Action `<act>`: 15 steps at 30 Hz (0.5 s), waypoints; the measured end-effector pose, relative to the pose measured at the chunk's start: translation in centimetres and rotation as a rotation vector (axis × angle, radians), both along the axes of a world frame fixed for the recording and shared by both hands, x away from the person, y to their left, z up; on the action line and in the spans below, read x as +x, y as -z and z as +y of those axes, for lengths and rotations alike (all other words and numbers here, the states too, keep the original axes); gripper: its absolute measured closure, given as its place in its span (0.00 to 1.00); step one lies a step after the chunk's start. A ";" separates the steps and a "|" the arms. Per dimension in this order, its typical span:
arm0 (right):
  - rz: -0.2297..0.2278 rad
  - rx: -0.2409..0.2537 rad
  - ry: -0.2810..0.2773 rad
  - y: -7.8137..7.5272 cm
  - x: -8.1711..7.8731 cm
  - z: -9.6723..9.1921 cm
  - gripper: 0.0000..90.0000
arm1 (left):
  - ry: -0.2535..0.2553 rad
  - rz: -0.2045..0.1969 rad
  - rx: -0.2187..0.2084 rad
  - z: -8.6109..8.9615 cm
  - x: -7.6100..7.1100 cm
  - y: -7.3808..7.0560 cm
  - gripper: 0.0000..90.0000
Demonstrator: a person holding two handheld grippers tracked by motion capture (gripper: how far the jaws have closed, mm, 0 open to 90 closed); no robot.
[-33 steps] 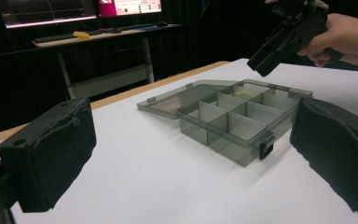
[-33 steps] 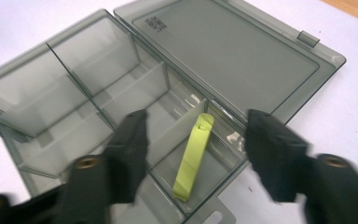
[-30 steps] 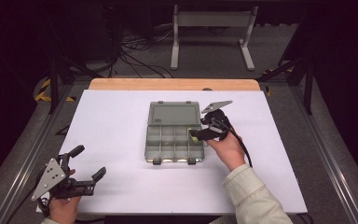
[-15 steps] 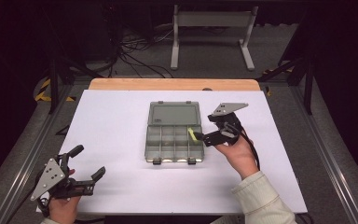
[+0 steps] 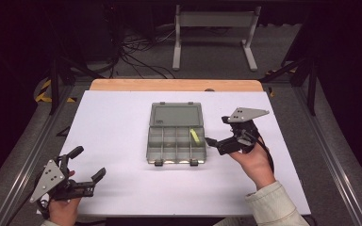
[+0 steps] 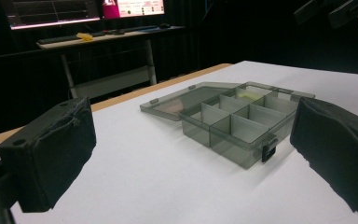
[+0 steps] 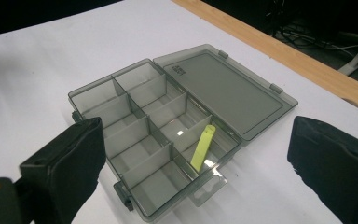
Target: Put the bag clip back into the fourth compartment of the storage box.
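Note:
A grey see-through compartment box (image 5: pixel 169 146) lies open mid-table, its lid (image 5: pixel 176 114) flat behind it. A yellow-green strip (image 5: pixel 194 135) in a clear packet leans in the far right compartment, and I see the strip (image 7: pixel 203 147) close up in the right gripper view. My right gripper (image 5: pixel 217 130) hovers just right of the box, pointing at it. Its jaws have just been opening and stand wide with nothing between them (image 7: pixel 198 158). My left gripper (image 5: pixel 87 163) is open at the table's near left corner, facing the box (image 6: pixel 233 123) from a distance.
The white table top (image 5: pixel 122 117) has a wooden strip (image 5: pixel 176 84) along its far edge. A metal stand (image 5: pixel 214 33) and cables lie on the floor beyond. The packet's clear tab (image 7: pixel 207 189) pokes out over the box's near wall.
My right gripper has drawn back to the right and risen away from the box, leaving the yellow-green strip in the compartment. The left gripper has stayed put.

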State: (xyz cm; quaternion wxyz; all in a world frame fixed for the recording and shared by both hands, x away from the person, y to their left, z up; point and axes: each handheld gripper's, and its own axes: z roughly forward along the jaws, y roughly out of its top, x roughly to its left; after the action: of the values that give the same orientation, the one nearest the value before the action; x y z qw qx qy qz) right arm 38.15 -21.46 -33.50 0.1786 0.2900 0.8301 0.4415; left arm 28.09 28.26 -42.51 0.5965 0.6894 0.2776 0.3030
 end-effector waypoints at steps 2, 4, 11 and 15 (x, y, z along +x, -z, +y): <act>-0.012 0.006 0.001 -0.2 -0.4 -0.4 0.04 | -0.003 0.001 0.002 0.0 0.0 0.0 0.01; -0.025 0.014 -0.001 -0.3 -0.8 -0.8 0.04 | -0.003 0.001 0.002 0.0 0.0 0.0 0.01; -0.051 0.027 -0.015 -0.1 -1.9 -2.1 0.02 | -0.003 -0.001 -0.003 0.0 0.0 0.0 0.01; -0.062 0.032 -0.007 0.1 -2.4 -2.6 0.01 | -0.003 -0.002 -0.002 0.0 0.0 0.0 0.01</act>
State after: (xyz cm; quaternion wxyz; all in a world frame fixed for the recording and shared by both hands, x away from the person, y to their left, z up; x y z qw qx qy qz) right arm 35.75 -24.09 -33.64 0.1981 0.2763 0.8180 0.4640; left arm 28.08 28.28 -42.47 0.5970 0.6881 0.2786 0.3041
